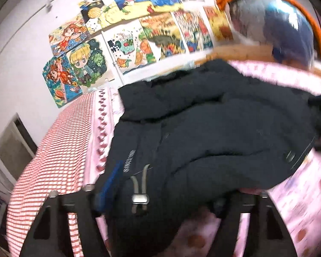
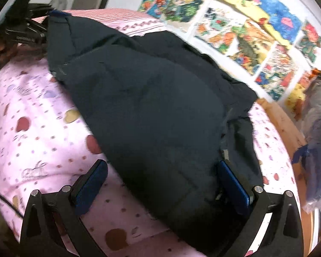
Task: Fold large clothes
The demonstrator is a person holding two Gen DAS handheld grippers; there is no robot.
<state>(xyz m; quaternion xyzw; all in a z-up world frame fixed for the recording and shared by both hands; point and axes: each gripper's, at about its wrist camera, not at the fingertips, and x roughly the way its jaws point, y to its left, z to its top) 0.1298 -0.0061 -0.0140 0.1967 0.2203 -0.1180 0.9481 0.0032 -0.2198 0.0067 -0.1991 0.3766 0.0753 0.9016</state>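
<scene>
A large dark navy padded jacket lies bunched on a pink patterned bed sheet. In the left wrist view its hem with a grey drawcord toggle fills the space between my left gripper's fingers; one blue pad shows at the left, the other is hidden under fabric. In the right wrist view the jacket reaches between my right gripper's wide-apart blue pads, which do not clamp it. The left gripper shows at the jacket's far corner.
A red-and-white striped cover lies left of the jacket. The wall behind carries colourful drawings. A wooden bed frame and a bagged blue bundle are at the right. The bed sheet is bare left of the jacket.
</scene>
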